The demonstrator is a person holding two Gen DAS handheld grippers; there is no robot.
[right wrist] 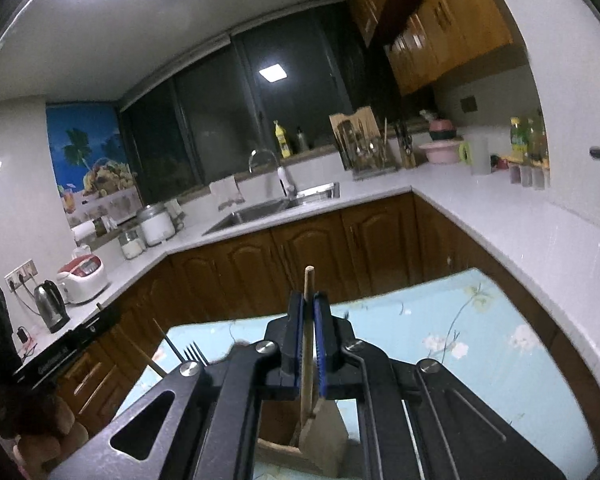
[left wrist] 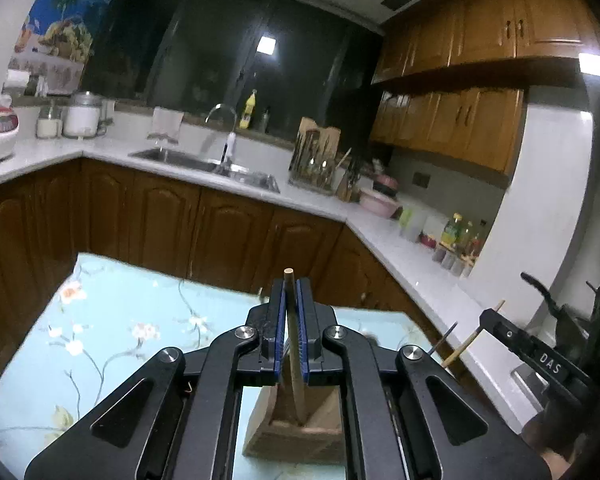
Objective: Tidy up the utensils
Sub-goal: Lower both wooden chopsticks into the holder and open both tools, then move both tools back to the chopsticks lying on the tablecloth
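Observation:
My left gripper (left wrist: 291,292) is shut on a thin wooden-handled utensil (left wrist: 294,360) whose lower end stands in a wooden utensil holder (left wrist: 296,428) on the floral blue tablecloth (left wrist: 132,320). My right gripper (right wrist: 309,304) is shut on a wooden spatula (right wrist: 308,364) whose blade end sits in the same wooden holder (right wrist: 324,436). In the left wrist view the right gripper shows at the right edge, with two sticks (left wrist: 466,344) beside it. In the right wrist view a fork (right wrist: 194,352) and sticks rise at the left, by the other gripper.
A white L-shaped counter (left wrist: 332,208) runs behind the table with a sink (left wrist: 204,164), a dish rack (left wrist: 316,160), a pink bowl (left wrist: 378,200), bottles and jars. A rice cooker (right wrist: 82,276) and kettle (right wrist: 50,304) stand at the left. Brown cabinets lie below.

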